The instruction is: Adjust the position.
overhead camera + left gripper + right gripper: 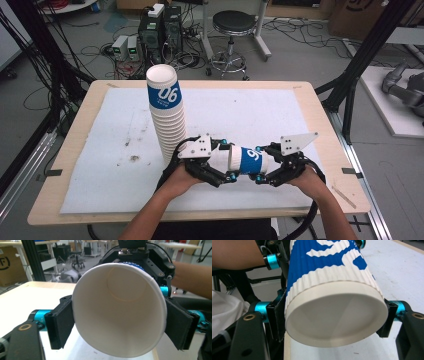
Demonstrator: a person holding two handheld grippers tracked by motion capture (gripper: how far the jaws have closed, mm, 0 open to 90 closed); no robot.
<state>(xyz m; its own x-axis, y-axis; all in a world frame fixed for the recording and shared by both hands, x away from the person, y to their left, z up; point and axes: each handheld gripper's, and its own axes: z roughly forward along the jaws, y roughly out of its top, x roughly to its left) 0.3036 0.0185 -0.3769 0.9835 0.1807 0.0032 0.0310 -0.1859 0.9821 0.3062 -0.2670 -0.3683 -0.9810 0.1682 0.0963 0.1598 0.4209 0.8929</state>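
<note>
Cup (245, 160) lying sideways between both tools over counter (75, 130): left tool (226, 161) clamps rim end, right tool (261, 164) clamps base. Cup stack (166, 112) just beside.

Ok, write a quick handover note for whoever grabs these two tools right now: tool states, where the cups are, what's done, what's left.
Left tool: its pads sit against the rim end of the cup, mouth facing its camera.
Right tool: shut on the cup's base end.
Cup: lying level between both tools, above the white mat, near the front edge.
Stack: tall, upright, on the mat just left of the left tool.
Done: one cup is in hand, off the stack.
Left: likely free one tool, then set the cup on the stack or aside; I can't tell which.
</note>
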